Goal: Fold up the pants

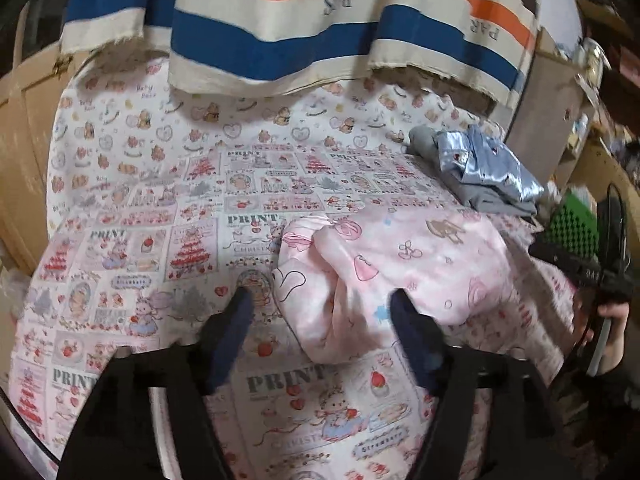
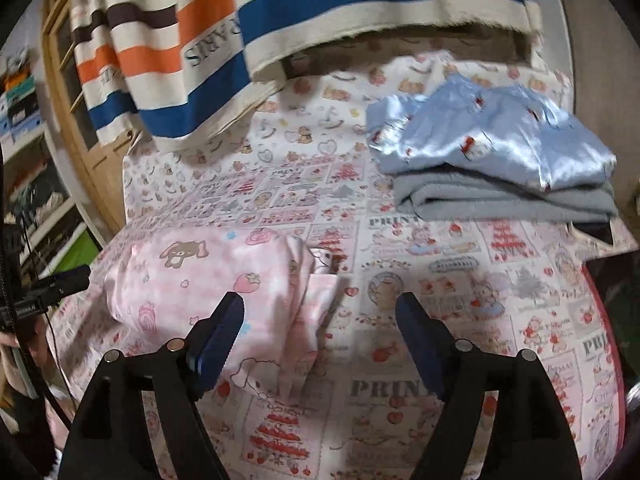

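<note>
The pink cartoon-print pants (image 1: 400, 272) lie folded in a bundle on the patterned sheet (image 1: 160, 208). My left gripper (image 1: 322, 300) is open and empty, its jaws wide apart just above the bundle's near left edge. In the right wrist view the pants (image 2: 208, 276) lie at centre left. My right gripper (image 2: 320, 308) is open and empty, hovering over the bundle's right edge. The right gripper also shows at the right edge of the left wrist view (image 1: 580, 248), and the left one at the left edge of the right wrist view (image 2: 56, 284).
A stack of folded clothes, shiny blue (image 2: 492, 140) on grey (image 2: 504, 200), sits at the back right of the bed; it also shows in the left wrist view (image 1: 484, 168). A striped cloth (image 1: 300, 28) hangs over the far edge. Wooden furniture (image 2: 84, 128) stands on the left.
</note>
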Tool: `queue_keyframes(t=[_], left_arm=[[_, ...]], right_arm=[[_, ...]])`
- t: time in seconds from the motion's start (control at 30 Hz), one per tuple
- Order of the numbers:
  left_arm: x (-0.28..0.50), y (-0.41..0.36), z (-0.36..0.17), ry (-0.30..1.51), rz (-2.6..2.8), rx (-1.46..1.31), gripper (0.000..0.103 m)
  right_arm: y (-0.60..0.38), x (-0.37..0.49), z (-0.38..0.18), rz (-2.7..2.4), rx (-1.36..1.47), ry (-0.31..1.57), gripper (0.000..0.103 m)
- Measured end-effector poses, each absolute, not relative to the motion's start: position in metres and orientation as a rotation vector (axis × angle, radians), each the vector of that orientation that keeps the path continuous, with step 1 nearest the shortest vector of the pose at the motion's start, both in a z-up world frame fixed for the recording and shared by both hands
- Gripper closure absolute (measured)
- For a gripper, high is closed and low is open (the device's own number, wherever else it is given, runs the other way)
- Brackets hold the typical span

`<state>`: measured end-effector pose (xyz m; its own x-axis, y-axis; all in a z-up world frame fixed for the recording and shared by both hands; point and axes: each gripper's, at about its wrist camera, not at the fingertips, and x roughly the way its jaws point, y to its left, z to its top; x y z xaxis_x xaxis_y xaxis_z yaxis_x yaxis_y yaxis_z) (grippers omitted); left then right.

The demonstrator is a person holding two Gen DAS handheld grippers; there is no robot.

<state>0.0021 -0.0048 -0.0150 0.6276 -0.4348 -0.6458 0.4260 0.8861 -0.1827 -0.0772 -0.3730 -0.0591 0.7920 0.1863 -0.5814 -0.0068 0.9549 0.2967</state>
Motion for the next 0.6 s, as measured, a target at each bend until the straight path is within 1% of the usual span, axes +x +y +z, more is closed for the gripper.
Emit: queue_keyframes(t=[0.13, 0.2, 0.6], left_arm=[[0.004, 0.001, -0.016, 0.741, -0.469, -0.056, 0.016], [0.004, 0.000, -0.016, 0.742, -0.438, -0.045, 0.011], [0.025, -0.014, -0.022, 0.777, -0.502, -0.076, 0.010]], right_arm=[[-0.384, -0.076, -0.065, 0.081, 0.325, 0.678, 0.015], [-0.385, -0.075, -0.066, 0.060, 0.315, 0.682, 0.015], [-0.361, -0.047, -0.074, 0.162, 0.261, 0.727, 0.015]])
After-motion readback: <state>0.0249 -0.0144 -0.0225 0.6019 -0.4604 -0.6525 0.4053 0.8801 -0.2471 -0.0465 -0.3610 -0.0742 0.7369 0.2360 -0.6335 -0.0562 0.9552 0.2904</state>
